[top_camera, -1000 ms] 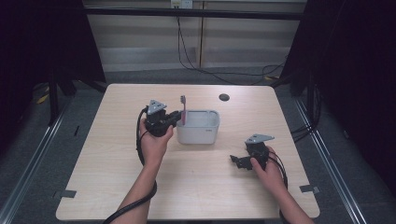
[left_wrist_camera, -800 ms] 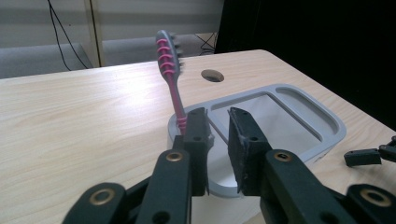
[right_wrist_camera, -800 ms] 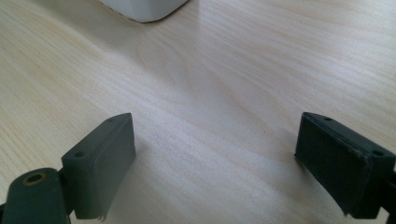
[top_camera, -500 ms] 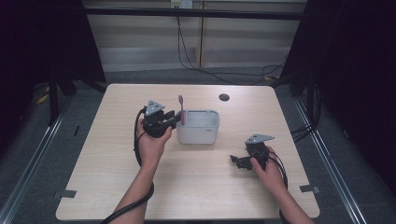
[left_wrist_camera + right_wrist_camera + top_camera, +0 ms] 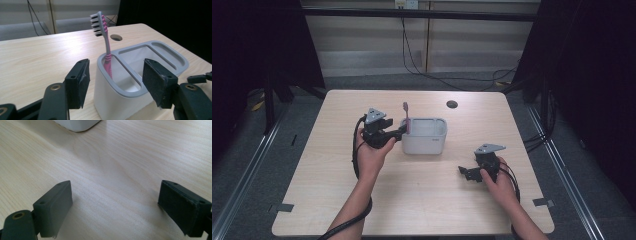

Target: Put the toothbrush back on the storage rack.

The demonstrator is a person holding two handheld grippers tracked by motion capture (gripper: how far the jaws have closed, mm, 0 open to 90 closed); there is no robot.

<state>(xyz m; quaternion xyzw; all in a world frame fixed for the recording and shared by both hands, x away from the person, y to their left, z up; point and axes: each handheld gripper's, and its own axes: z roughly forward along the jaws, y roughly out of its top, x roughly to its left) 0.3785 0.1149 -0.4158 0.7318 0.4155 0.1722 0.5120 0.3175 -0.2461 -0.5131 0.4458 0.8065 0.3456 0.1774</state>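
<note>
A pink and grey toothbrush point(image 5: 105, 45) stands bristles-up in the left slot of a white holder point(image 5: 125, 100), leaning on its rim; from above the toothbrush point(image 5: 406, 116) rises at the holder's point(image 5: 424, 142) left end. My left gripper point(image 5: 116, 82) point(image 5: 396, 132) sits just left of the holder, its jaws having just been opening; they stand apart on either side of the handle without touching it. My right gripper point(image 5: 117, 202) point(image 5: 466, 173) is open, low over bare table at the front right.
A round cable hole point(image 5: 452, 104) lies in the tabletop point(image 5: 422, 200) behind the holder. The holder's corner point(image 5: 75, 125) shows at the top of the right gripper view. Cables trail from both grippers toward the table's front edge.
The left gripper's jaws have spread off the toothbrush handle, which now stands in the holder by itself. Neither hand has shifted.
</note>
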